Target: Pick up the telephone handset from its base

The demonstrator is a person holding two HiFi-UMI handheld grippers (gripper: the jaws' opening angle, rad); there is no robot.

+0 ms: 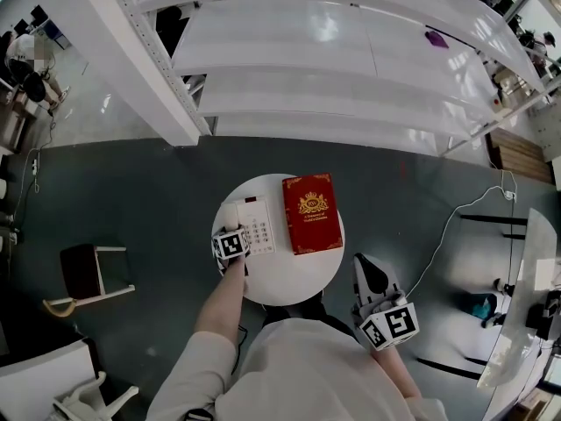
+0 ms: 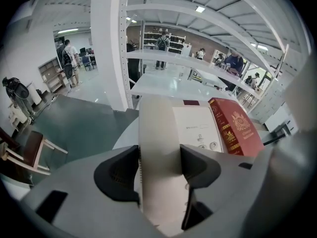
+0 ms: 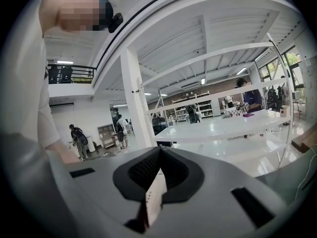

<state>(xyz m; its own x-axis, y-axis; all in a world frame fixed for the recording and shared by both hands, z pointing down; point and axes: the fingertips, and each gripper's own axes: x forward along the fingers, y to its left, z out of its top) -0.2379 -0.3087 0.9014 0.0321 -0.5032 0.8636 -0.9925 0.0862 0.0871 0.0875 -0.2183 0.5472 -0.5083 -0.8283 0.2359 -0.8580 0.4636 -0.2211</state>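
On a small round white table, a cream-white telephone handset lies in its cradle along the left side of the telephone base. The left gripper is clenched on it. Seen from the left gripper view, the handset is a long, smooth, plain bar with rounded edges. It runs straight away between the two dark jaws, whose pads sit against its long sides with no gap showing.

The base is the same pale colour, with a flat panel and a grid of small keys. A dark strip sits at its far end. One line of small grey print crosses the panel, too fine to read.

Just beside the base on the right lies a red book, its cover carrying a gold crest inside a gold border. Gold lettering stands under the crest and cannot be made out. A black-and-white square marker faces up from the cube on each gripper.

The right gripper is held off the table's edge, close to the person's body. Its jaws are pressed together with nothing between them.
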